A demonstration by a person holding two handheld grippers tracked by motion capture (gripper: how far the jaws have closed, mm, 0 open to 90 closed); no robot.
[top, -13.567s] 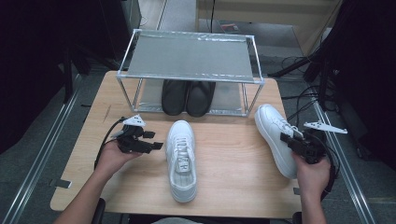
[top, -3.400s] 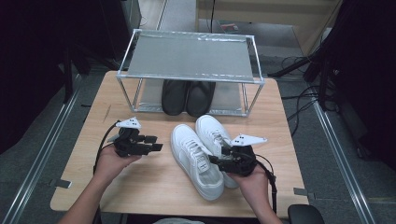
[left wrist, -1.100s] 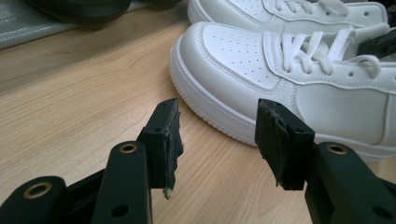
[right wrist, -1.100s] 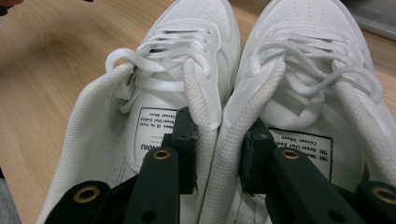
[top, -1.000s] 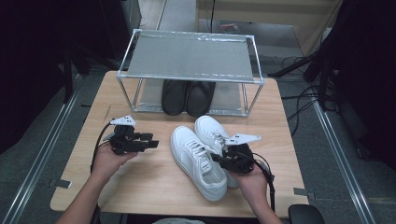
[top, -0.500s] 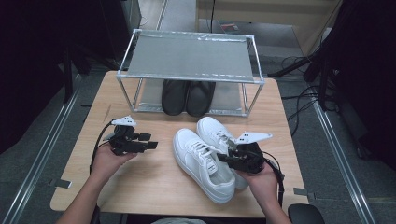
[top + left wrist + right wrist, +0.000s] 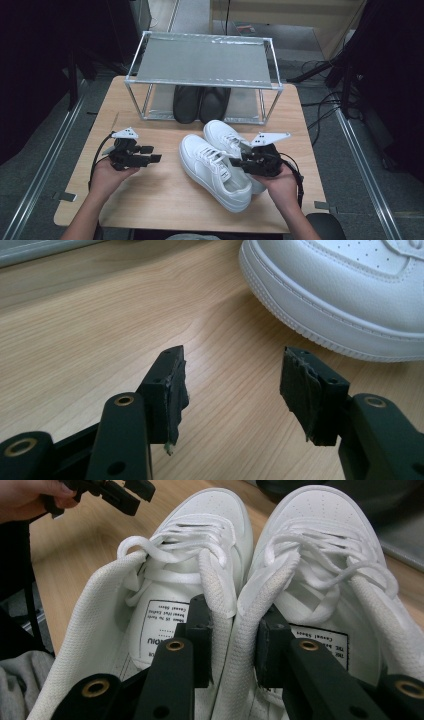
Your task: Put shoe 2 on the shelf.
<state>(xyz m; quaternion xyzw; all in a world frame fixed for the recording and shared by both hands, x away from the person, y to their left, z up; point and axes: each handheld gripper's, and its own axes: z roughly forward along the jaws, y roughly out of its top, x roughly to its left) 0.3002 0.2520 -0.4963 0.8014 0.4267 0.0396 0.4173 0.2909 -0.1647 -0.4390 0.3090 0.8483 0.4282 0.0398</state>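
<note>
Two white sneakers lie side by side mid-table, toes toward the rack: the left one (image 7: pixel 212 170) and the right one (image 7: pixel 223 134). My right gripper (image 7: pixel 238 162) is at their heels, shut on both inner collars pressed together (image 7: pixel 234 645). In the right gripper view, one jaw sits inside the left sneaker (image 7: pixel 210 525) and the other inside the right sneaker (image 7: pixel 320 530). My left gripper (image 7: pixel 151 153) hovers left of the shoes. Its jaws have just been opening and stand open with nothing between them (image 7: pixel 232 385), close to a white toe (image 7: pixel 350 290).
A metal-framed rack (image 7: pixel 200 60) stands at the back of the wooden table (image 7: pixel 150 200), with a pair of black shoes (image 7: pixel 200 102) under its shelf. The left gripper (image 7: pixel 115 492) shows far off in the right gripper view. Bare wood lies left and front.
The right gripper, still clamped on both collars, has drifted slightly right and up with the shoes. The left gripper's jaws stand wider. Far earlier, the shoes lay apart.
</note>
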